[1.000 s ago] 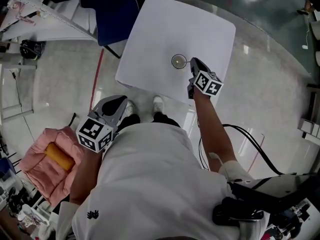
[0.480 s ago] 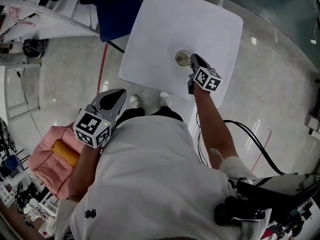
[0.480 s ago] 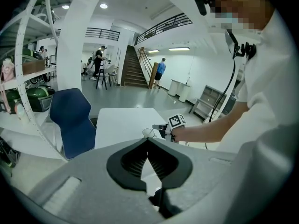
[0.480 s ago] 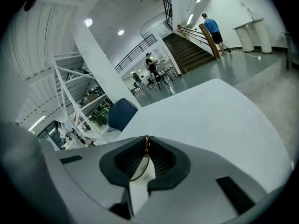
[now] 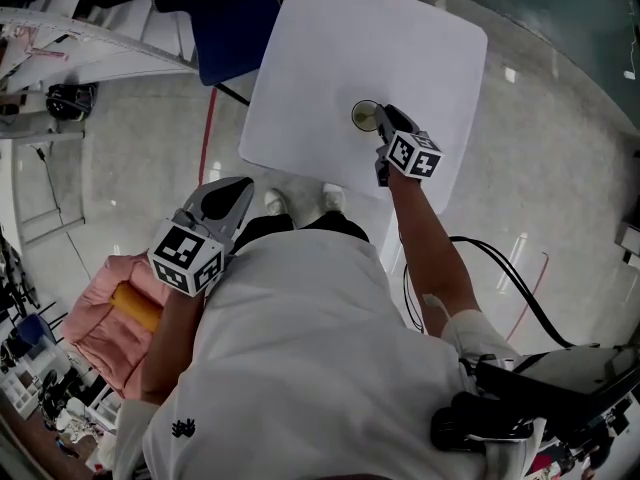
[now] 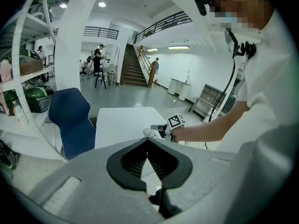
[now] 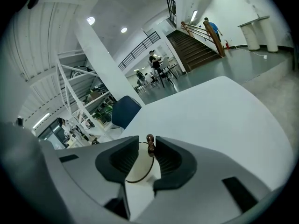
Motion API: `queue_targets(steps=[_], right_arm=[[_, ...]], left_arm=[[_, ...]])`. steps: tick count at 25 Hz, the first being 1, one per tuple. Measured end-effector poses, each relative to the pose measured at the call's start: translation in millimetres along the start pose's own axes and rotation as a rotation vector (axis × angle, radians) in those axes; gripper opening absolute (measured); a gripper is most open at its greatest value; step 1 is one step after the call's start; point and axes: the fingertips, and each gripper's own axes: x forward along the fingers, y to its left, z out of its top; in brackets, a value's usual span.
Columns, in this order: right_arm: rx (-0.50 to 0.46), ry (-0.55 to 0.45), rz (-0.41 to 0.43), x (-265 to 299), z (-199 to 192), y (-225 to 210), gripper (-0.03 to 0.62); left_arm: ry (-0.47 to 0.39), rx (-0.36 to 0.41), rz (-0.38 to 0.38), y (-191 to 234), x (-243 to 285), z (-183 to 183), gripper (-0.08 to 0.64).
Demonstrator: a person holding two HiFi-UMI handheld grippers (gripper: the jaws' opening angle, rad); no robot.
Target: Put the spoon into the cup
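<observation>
step: release, with the spoon (image 7: 150, 143) standing in the cup (image 5: 365, 116) on the bench (image 5: 330, 58)
right tool (image 7: 150, 149): jaws were opening, handle tip loose between them
left tool (image 6: 147, 155): closed, empty, by the body
next: probably a straight lift clear of the handle

No legible text, number, brand or sign anywhere. Only black-and-white square markers (image 5: 188, 259) on the left gripper (image 5: 240, 186) at lower left of the head view and on the right gripper (image 5: 384, 114) at upper centre: coded patterns, no letters or digits. Same kind of marker seen small at centre of the left gripper view. Small dark emblem (image 5: 185, 429) on the white shirt (image 5: 300, 368), lower left of the head view, too small to read.
</observation>
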Motion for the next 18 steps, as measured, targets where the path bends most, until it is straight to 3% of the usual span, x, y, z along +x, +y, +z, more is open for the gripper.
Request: queue_targets(steps=[6, 18], right_arm=[[-0.044, 0.004, -0.006, -5.4, 2.8, 1.6, 0.211], [-0.155, -0.095, -0.058, -89.3, 26.5, 43.4, 0.241]], left_arm=[[-0.016, -0.007, -0.012, 0.4, 0.5, -0.5, 0.009], [-0.097, 0.052, -0.129, -7.8, -31.1, -8.0, 0.011]])
